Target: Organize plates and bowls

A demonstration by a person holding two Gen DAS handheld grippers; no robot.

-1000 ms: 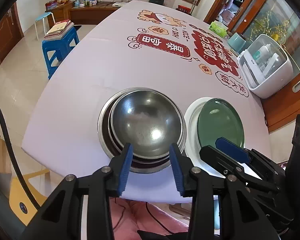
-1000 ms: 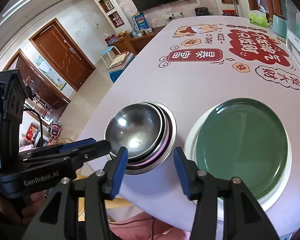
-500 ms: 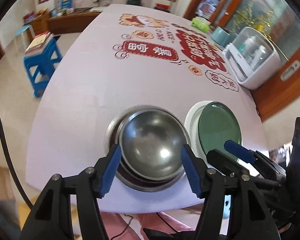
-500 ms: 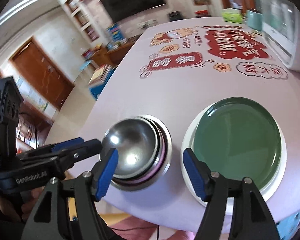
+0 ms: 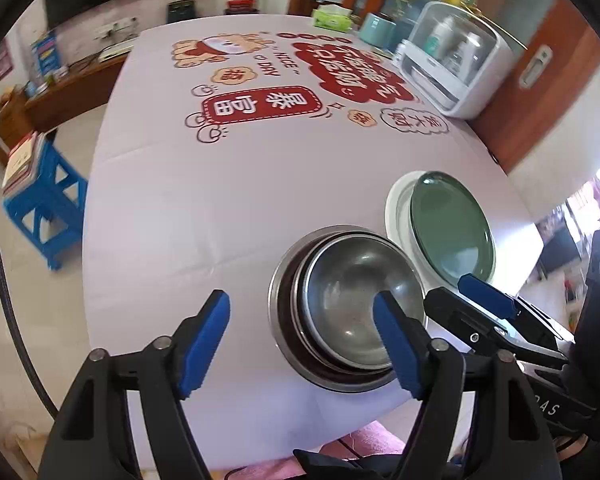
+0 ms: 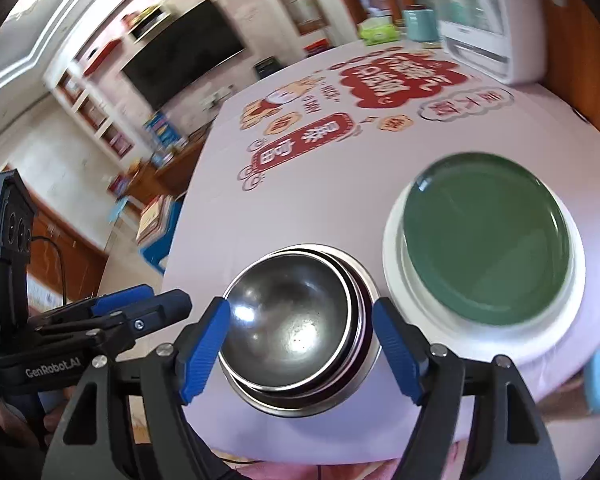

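The left claw (image 5: 302,344) stands wide open with nothing gripped; its jaws have just been opening. Its right finger overlaps the near rim of the stack of steel bowls (image 5: 346,308) in the picture, while its left finger hangs over the bare surface (image 5: 180,208); whether that right pad touches the rim I cannot tell from this angle. The right claw (image 6: 300,344) is also spread wide and holds nothing, its jaws likewise just opened, with the steel bowls (image 6: 296,328) sitting between the two blue pads (image 6: 204,344) and no pad pressing on them.

The bowls are nested one inside another, close to the near edge of the surface. Just beyond and to the right of both claws lies a green plate (image 6: 486,240) resting on a larger white plate (image 6: 392,256), just beside the bowl stack. In the left wrist view the right claw's tip (image 5: 486,298) reaches in from the right, near the plates.

Farther off, the cloth on the surface carries red printed cartoons and characters (image 5: 260,106). At the far right edge stands a white box with a clear lid (image 5: 454,60). Left of the surface, on the floor, is a blue stool with books (image 5: 36,188).
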